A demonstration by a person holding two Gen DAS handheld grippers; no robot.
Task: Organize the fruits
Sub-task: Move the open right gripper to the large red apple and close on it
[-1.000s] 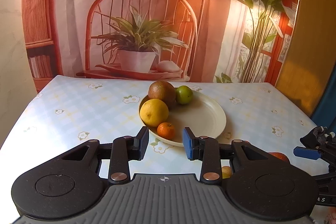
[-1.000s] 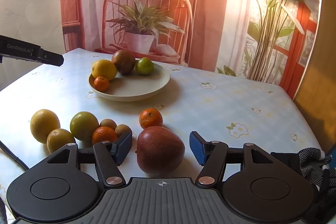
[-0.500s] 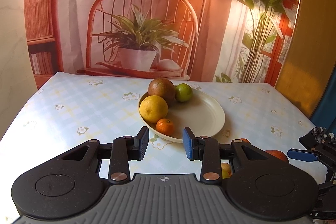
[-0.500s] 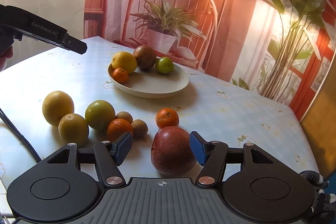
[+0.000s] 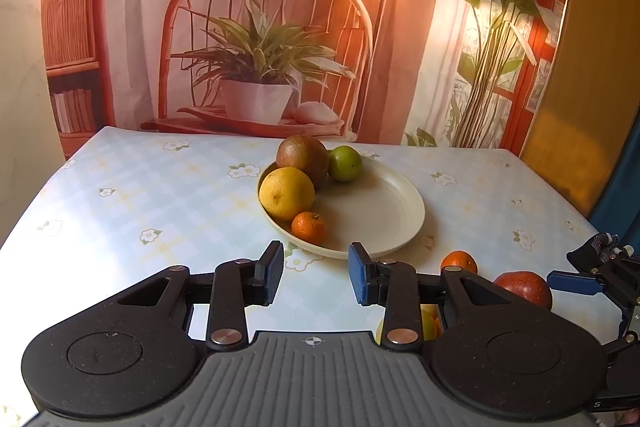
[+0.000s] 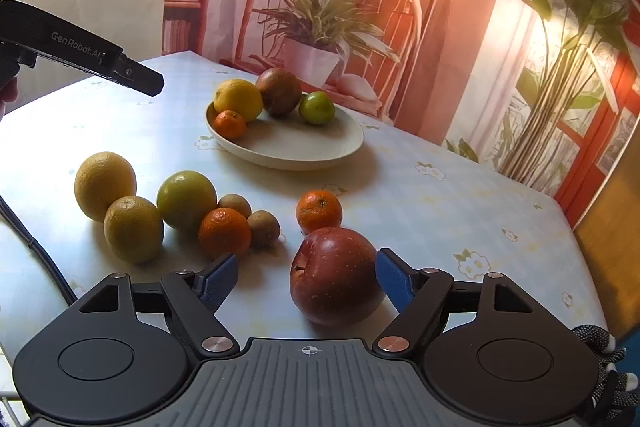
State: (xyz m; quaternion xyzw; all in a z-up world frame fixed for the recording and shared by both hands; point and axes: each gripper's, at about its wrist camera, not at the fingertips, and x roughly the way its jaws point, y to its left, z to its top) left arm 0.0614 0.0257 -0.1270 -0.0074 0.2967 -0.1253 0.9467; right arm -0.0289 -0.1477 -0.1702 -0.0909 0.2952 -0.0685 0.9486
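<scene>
A cream plate (image 5: 384, 203) (image 6: 312, 151) holds a yellow citrus (image 5: 286, 193), a brown fruit (image 5: 304, 157), a green lime (image 5: 345, 163) and a small mandarin (image 5: 308, 227). My left gripper (image 5: 316, 275) is open and empty, above the table in front of the plate. My right gripper (image 6: 308, 279) is open around a red apple (image 6: 336, 275) that rests on the table, close to its right finger. Loose fruit lies left of the apple: a mandarin (image 6: 319, 211), a second mandarin (image 6: 225, 231), two kiwis (image 6: 263, 228), a green citrus (image 6: 186, 200) and two yellow citrus (image 6: 105, 185).
The table has a pale flowered cloth (image 5: 160, 195). A printed backdrop (image 5: 280, 27) hangs behind its far edge. A black cable (image 6: 36, 251) runs along the table's left side. The left gripper's body (image 6: 80, 47) shows at upper left in the right wrist view.
The right gripper has swung right and its jaws have opened wider around the apple. The left gripper has drifted back a little from the plate.
</scene>
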